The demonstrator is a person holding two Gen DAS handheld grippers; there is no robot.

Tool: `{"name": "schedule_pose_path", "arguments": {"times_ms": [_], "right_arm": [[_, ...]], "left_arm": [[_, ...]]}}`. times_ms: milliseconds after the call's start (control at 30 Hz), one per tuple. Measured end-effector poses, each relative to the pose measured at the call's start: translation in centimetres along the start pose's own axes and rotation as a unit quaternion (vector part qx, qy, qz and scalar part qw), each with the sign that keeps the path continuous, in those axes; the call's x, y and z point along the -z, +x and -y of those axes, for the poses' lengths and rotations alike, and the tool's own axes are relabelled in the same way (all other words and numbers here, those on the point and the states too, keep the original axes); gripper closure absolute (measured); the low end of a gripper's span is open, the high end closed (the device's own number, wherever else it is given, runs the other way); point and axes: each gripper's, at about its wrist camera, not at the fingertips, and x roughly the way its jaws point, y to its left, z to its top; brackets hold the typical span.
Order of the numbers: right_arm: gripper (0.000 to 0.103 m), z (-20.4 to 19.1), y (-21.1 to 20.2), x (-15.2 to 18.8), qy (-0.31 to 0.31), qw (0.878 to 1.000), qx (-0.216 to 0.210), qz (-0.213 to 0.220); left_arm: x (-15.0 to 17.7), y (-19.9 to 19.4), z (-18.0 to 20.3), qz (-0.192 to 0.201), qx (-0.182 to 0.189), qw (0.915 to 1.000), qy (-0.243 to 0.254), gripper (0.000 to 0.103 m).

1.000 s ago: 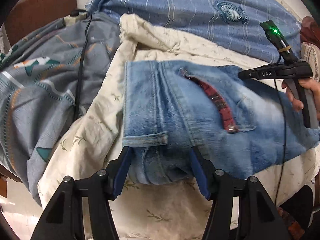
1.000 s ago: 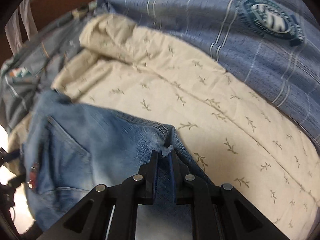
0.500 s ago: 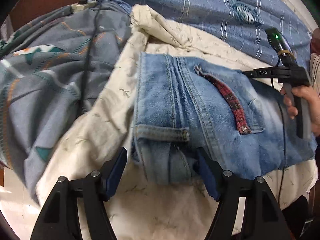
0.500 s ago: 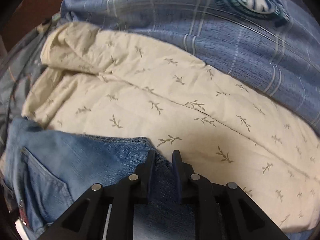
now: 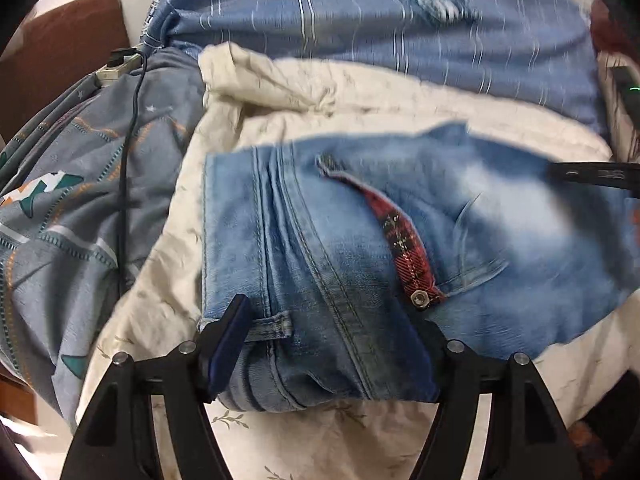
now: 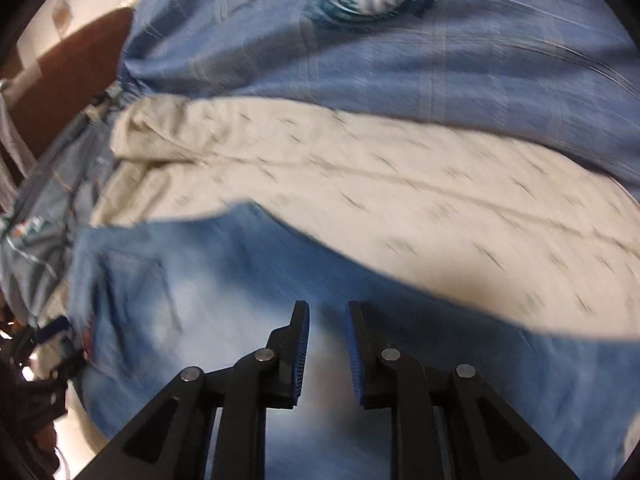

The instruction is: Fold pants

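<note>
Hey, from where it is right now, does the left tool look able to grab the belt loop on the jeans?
Probably yes. The left tool is open, straddling the waistband of the jeans, and the belt loop lies right beside its left finger with nothing covering it. A small sideways shift should put it between the fingers.

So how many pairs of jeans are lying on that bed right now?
1. The jeans lie folded on the cream leaf-print sheet, in front of the blue striped blanket. More clothes could be hidden under the bedding.
</note>
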Motion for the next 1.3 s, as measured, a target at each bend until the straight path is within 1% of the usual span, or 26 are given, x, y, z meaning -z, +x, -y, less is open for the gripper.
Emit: {"name": "schedule_pose_path", "arguments": {"times_ms": [33,67,100,133,167,200,300,400,467,500,533,567,600,633,700,767,800,833,867,933,1000,1067,1133,1167,1233,1300], "right_arm": [[0.082,0.9,-0.2,1.2,0.006,1.000,0.015,-0.005],[0.082,1.9,-0.2,2.0,0.009,1.000,0.024,-0.008],[0.082,2.7,-0.4,3.0,0.013,0.999,0.030,-0.013],[0.082,3.5,-0.6,3.8,0.017,0.999,0.025,-0.012],[0.082,3.9,-1.2,4.4,0.021,1.000,0.021,-0.007],[0.082,4.4,-1.8,4.9,0.028,0.999,0.018,-0.002],[0.082,6.3,-5.2,6.4,0.052,0.998,0.004,0.036],[0.082,8.2,-8.4,8.1,0.074,0.994,0.011,0.075],[0.082,10.3,-10.0,9.4,0.094,0.991,0.026,0.089],[0.082,11.6,-10.7,10.0,0.109,0.989,0.034,0.092],[0.082,12.7,-11.3,10.6,0.124,0.987,0.040,0.092],[0.082,14.1,-11.7,11.2,0.144,0.984,0.049,0.092],[0.082,15.2,-11.9,11.7,0.159,0.982,0.055,0.091],[0.082,16.4,-12.0,12.1,0.172,0.979,0.061,0.085],[0.082,18.2,-11.7,13.3,0.194,0.976,0.073,0.062],[0.082,18.9,-11.1,14.5,0.206,0.974,0.082,0.045],[0.082,19.1,-10.7,14.8,0.208,0.974,0.083,0.037],[0.082,19.3,-10.4,15.4,0.207,0.974,0.083,0.030],[0.082,19.2,-10.2,15.8,0.204,0.975,0.082,0.034],[0.080,18.7,-10.5,16.6,0.190,0.977,0.087,0.047],[0.080,18.5,-10.5,17.0,0.179,0.978,0.092,0.047],[0.079,18.3,-10.9,17.0,0.180,0.978,0.092,0.044],[0.079,18.4,-11.6,17.2,0.202,0.975,0.083,0.050],[0.079,18.6,-12.2,17.4,0.216,0.972,0.070,0.066],[0.079,18.4,-13.1,17.8,0.228,0.968,0.055,0.090],[0.079,18.1,-13.5,17.8,0.224,0.967,0.057,0.104]], "left_arm": [[0.1,-0.1,-0.1,0.004,-0.001,1.0000,-0.006,0.028],[-0.1,-0.1,-0.3,-0.002,0.000,0.9999,-0.014,0.027],[-0.2,0.0,-0.4,-0.007,0.000,0.9998,-0.017,0.024],[-0.4,0.3,-0.6,-0.014,-0.002,0.9996,-0.024,0.019],[-0.5,0.6,-0.7,-0.020,-0.003,0.9994,-0.029,0.018],[-0.5,0.6,-0.8,-0.028,-0.001,0.9989,-0.038,0.017],[-0.8,-0.2,-0.7,-0.045,0.001,0.9973,-0.058,0.018],[-0.6,-2.0,-0.1,-0.021,-0.005,0.9966,-0.080,0.018],[-0.7,-2.8,0.4,-0.004,-0.008,0.9963,-0.086,0.018],[-0.8,-3.0,0.6,0.000,-0.002,0.9962,-0.087,0.018],[-1.0,-3.1,0.9,0.000,0.022,0.9958,-0.089,0.018],[-1.1,-3.0,1.1,-0.003,0.033,0.9954,-0.089,0.018],[-1.2,-2.8,1.5,-0.003,0.033,0.9956,-0.087,0.018],[-1.2,-2.8,2.2,0.000,0.023,0.9966,-0.080,0.018],[-1.2,-2.7,3.1,0.005,0.023,0.9975,-0.067,0.018],[-1.1,-1.7,4.2,-0.002,0.023,0.9990,-0.040,0.017],[-0.9,-0.9,4.9,-0.015,0.012,0.9996,-0.021,0.018],[-0.5,0.4,5.6,-0.034,-0.011,0.9994,0.001,0.017],[0.0,0.7,5.8,-0.038,-0.018,0.9991,0.006,0.017],[0.4,0.5,5.8,-0.024,-0.022,0.9995,0.001,0.014],[0.2,0.2,6.0,-0.026,-0.027,0.9993,0.005,0.014],[0.0,-1.1,6.4,-0.010,-0.024,0.9996,0.008,0.014],[-0.3,-3.3,6.8,0.027,-0.018,0.9993,0.017,0.014],[-0.4,-4.6,7.2,0.046,-0.019,0.9985,0.024,0.014],[-0.6,-6.4,7.5,0.068,-0.020,0.9970,0.031,0.014],[-0.9,-7.9,7.9,0.082,-0.013,0.9959,0.034,0.014]]}}
